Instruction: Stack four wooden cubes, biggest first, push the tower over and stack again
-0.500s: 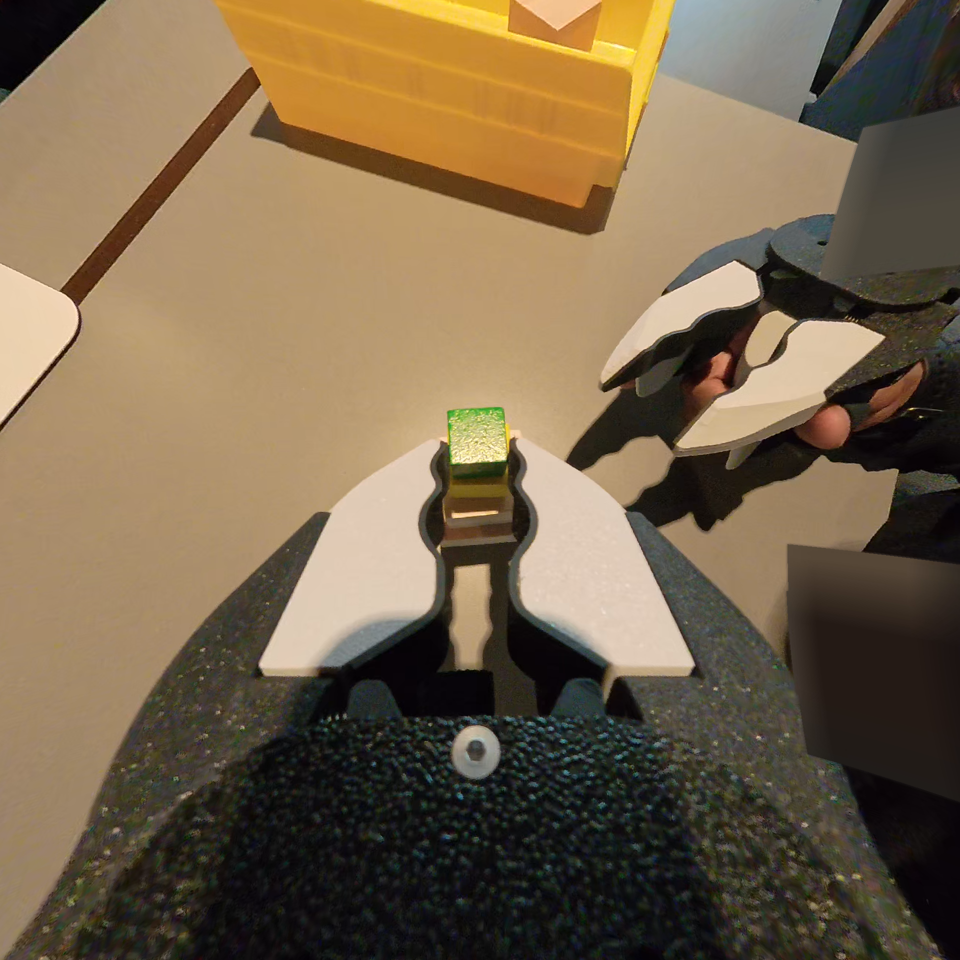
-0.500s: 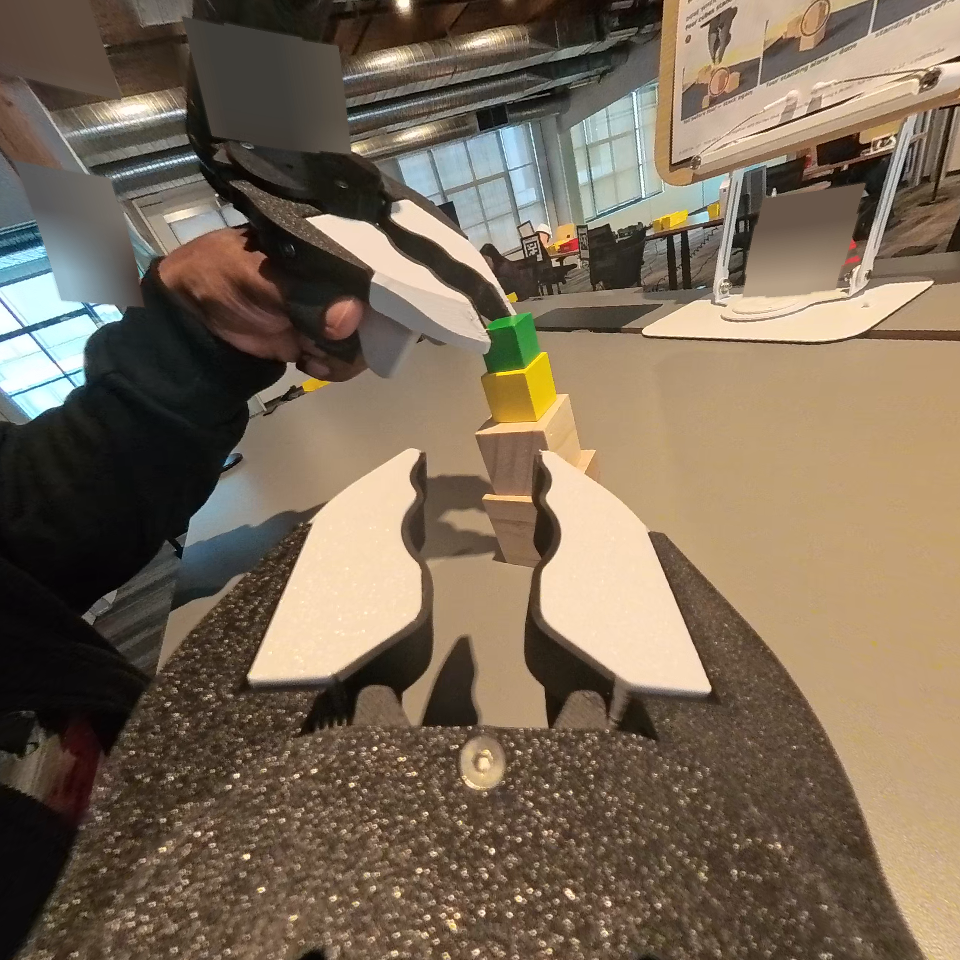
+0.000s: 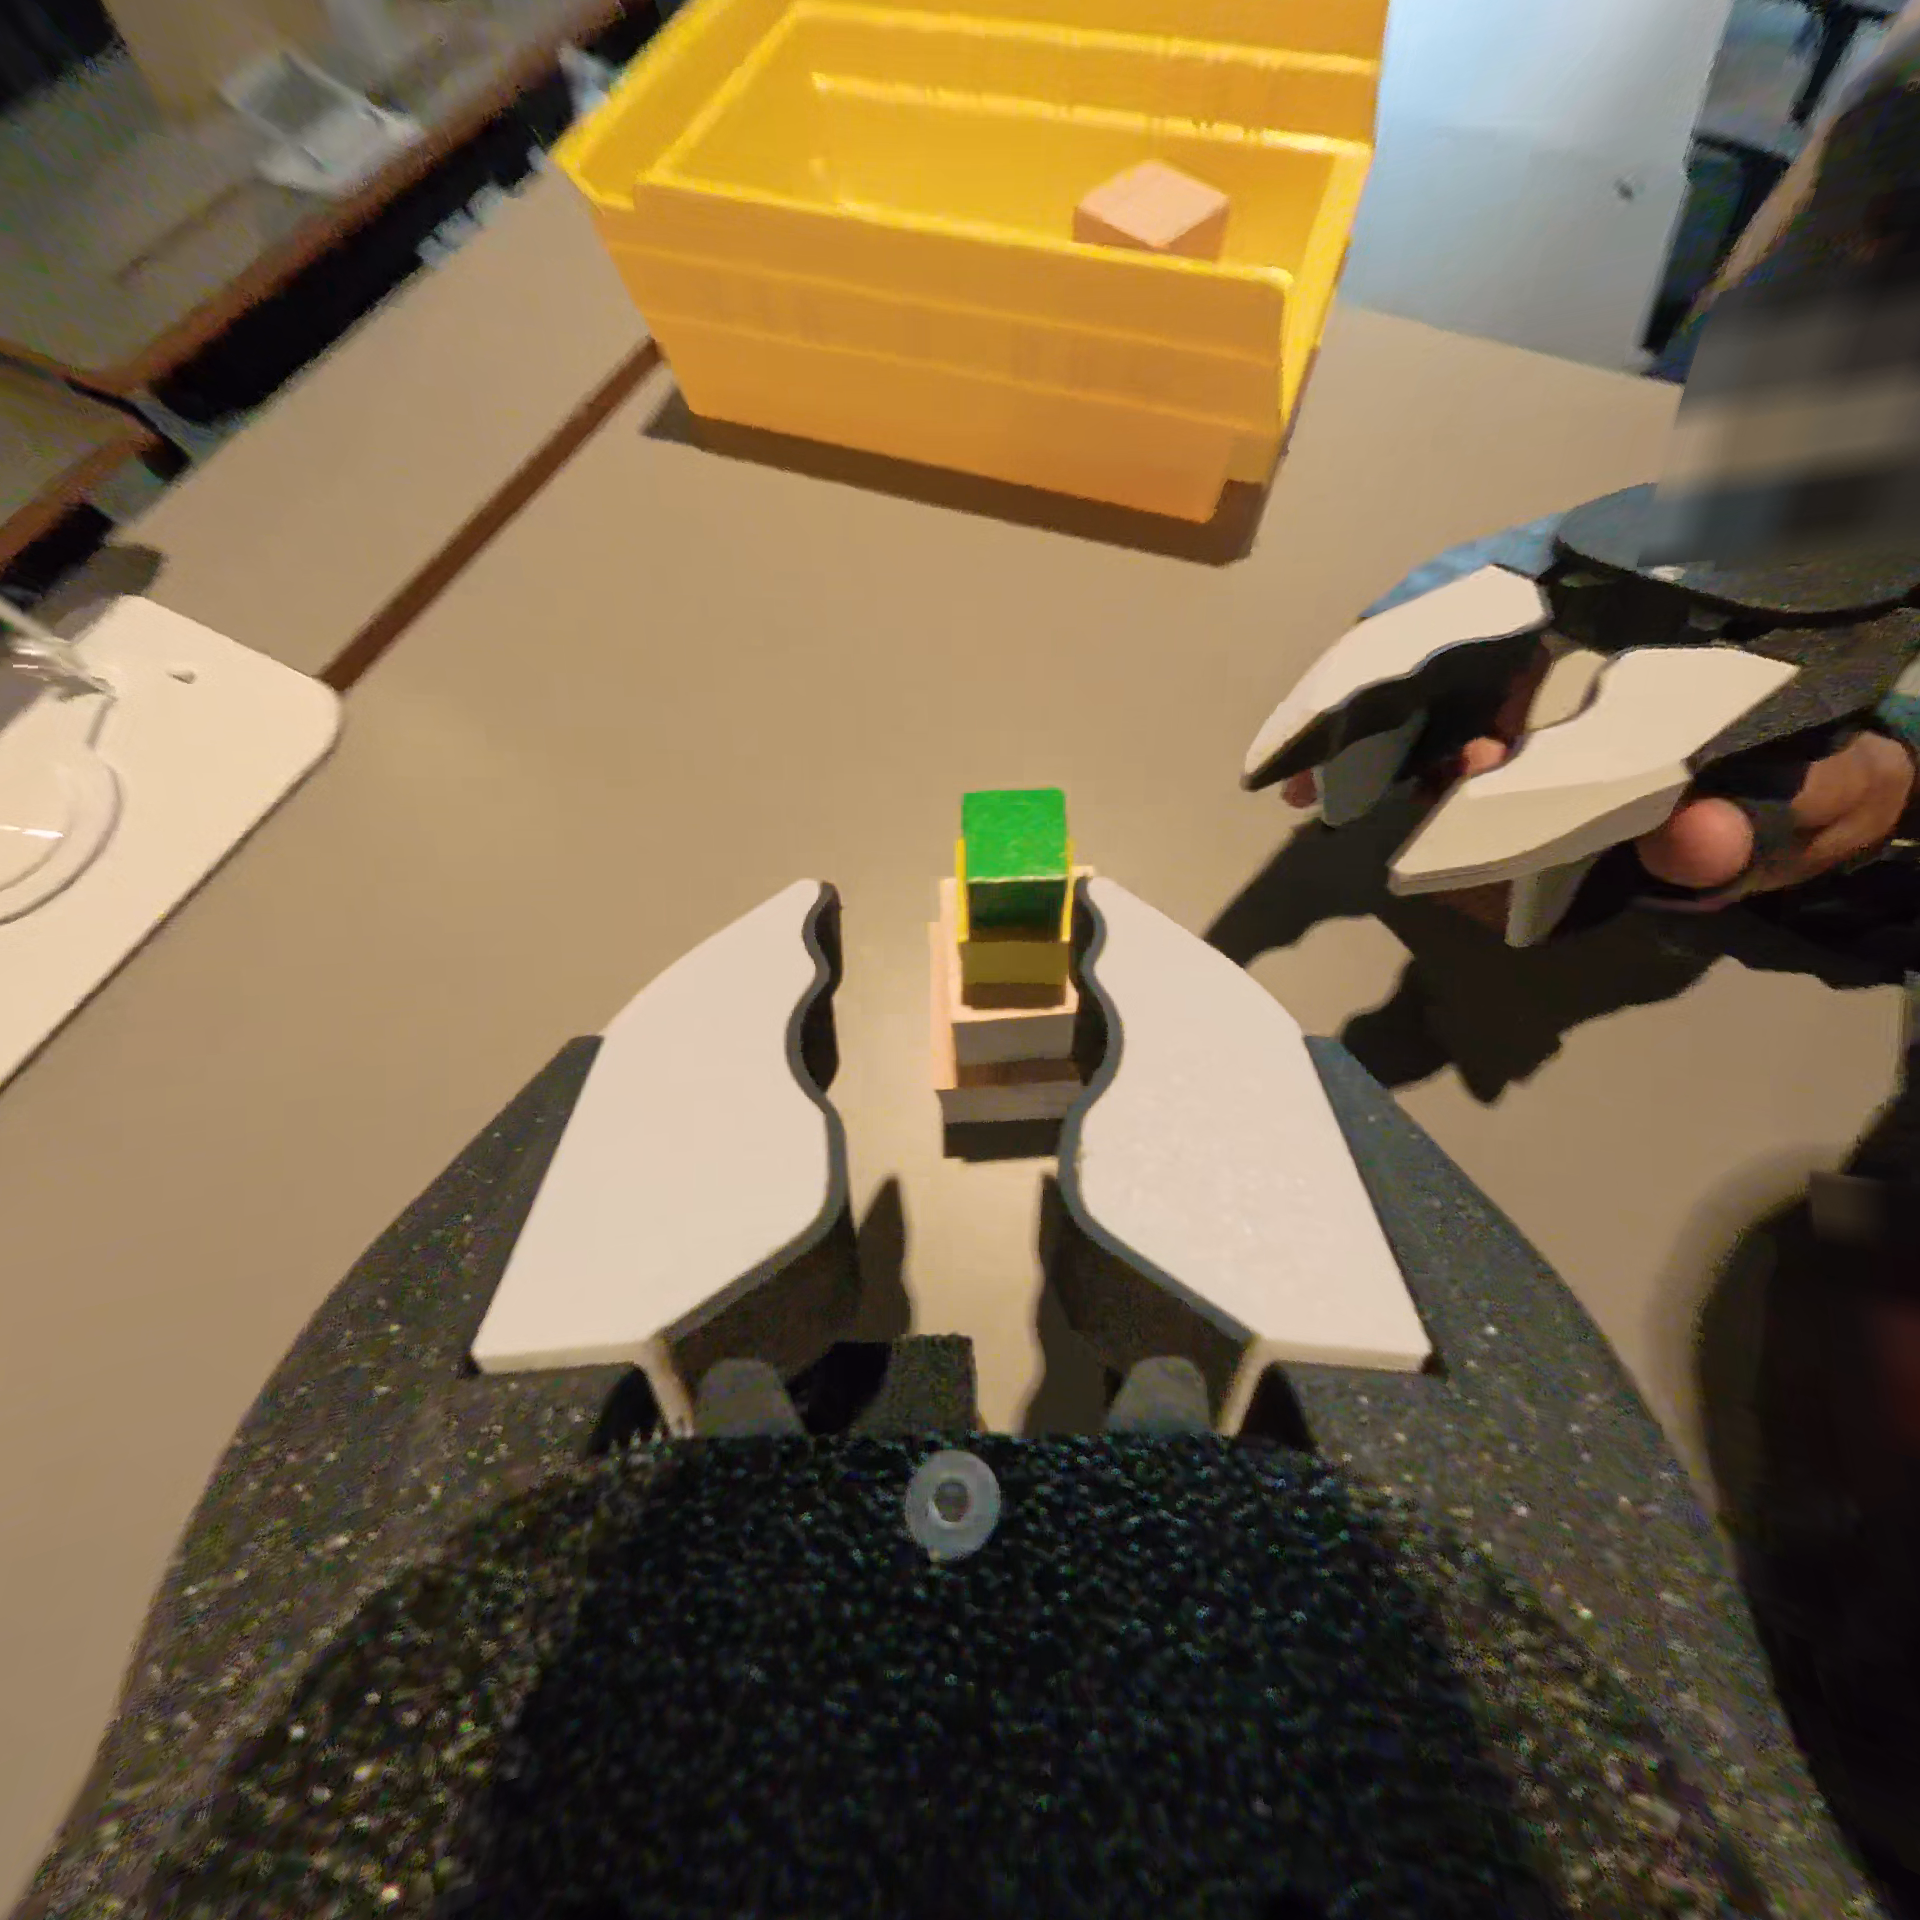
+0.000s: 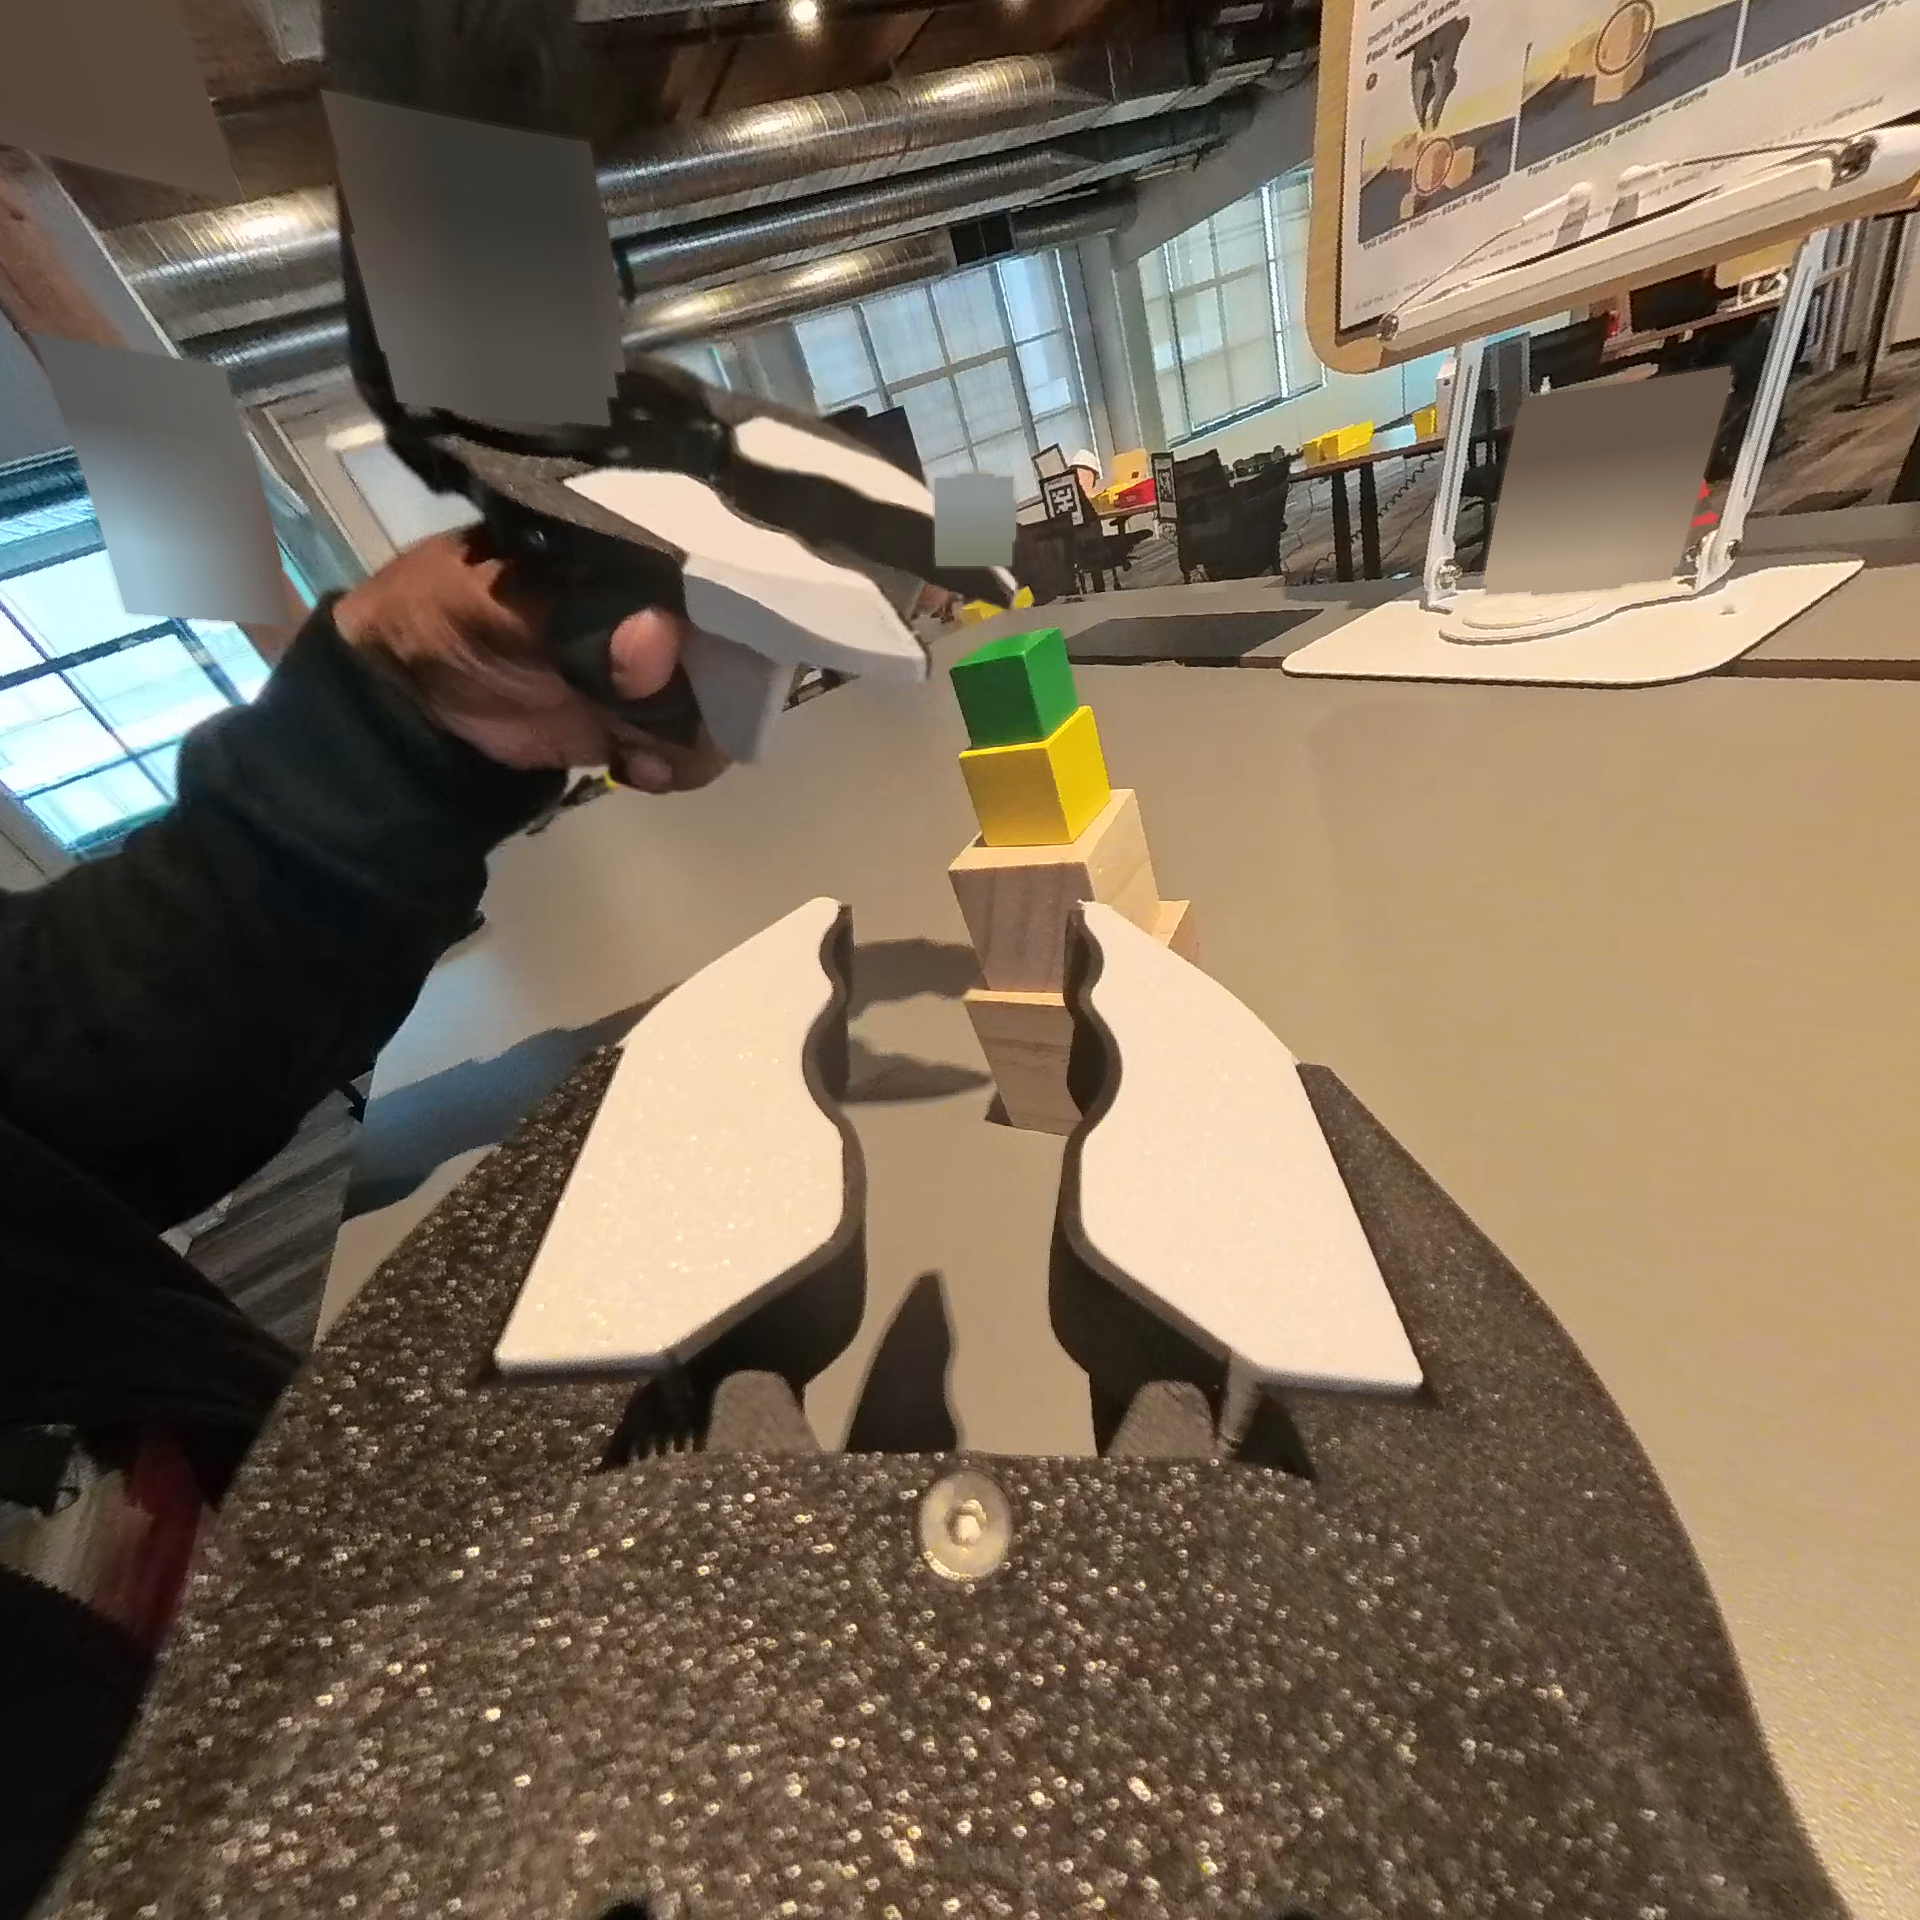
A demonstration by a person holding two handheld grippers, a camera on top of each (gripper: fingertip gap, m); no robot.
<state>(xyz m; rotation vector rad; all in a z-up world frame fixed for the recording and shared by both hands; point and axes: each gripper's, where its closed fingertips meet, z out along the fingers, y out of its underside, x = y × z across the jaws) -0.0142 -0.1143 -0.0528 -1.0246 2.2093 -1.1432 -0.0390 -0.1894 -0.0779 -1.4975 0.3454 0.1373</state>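
Note:
A tower of four cubes stands on the grey table. A green cube (image 3: 1013, 871) is on top, then a yellow cube (image 3: 1013, 961), a plain wooden cube (image 3: 1013, 1031) and a larger wooden base cube (image 3: 1006, 1099). My left gripper (image 3: 954, 902) is open and empty, its fingertips on either side of the top, held just back from it. In the right wrist view the green cube (image 4: 1013, 686), yellow cube (image 4: 1034, 781), wooden cube (image 4: 1023, 909) and base cube (image 4: 1023, 1060) show side-on, with the left gripper (image 4: 935, 613) just above and left of the green one. My right gripper (image 4: 961, 920) is open and empty, just short of the tower.
A yellow bin (image 3: 935, 343) stands behind the tower with a spare wooden cube (image 3: 1153, 208) inside. A white stand base (image 3: 156, 727) lies at the left. In the right wrist view the stand (image 4: 1558, 623) carries an instruction board (image 4: 1558, 156). The right gripper (image 3: 1330, 831) hovers right of the tower.
My left gripper has opened, let go of the green cube and drawn back and up a little. The green cube stays on top. The right gripper has barely moved.

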